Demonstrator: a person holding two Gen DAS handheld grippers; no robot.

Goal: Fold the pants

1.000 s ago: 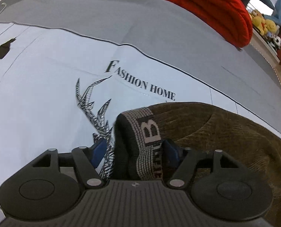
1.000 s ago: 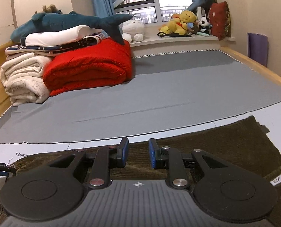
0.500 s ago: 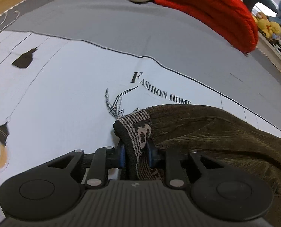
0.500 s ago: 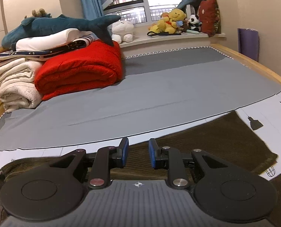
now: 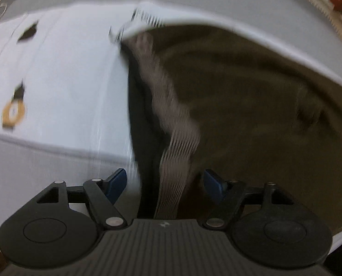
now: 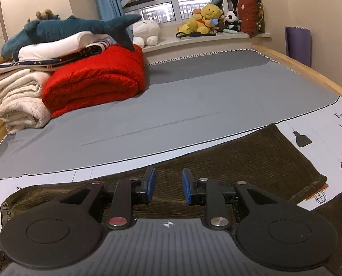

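The brown corduroy pants point(image 6: 251, 161) run left-right; their striped elastic waistband point(image 5: 171, 151) lies between the left hand-held gripper point(image 5: 165, 185)'s parted fingers. The right hand-held gripper point(image 6: 166, 186) hovers apart mid-leg.

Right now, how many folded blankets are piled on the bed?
3 clearly: a red blanket in front, a cream blanket beside it against the wall, a white blanket on top under the plush shark. Thinner patterned layers between might hide more.

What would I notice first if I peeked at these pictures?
Probably the bright red blanket folded at the back left of the bed, with a blue shark toy lying on the pile beside it. Up close, brown pants lie spread across the bed, right in front of the right gripper.
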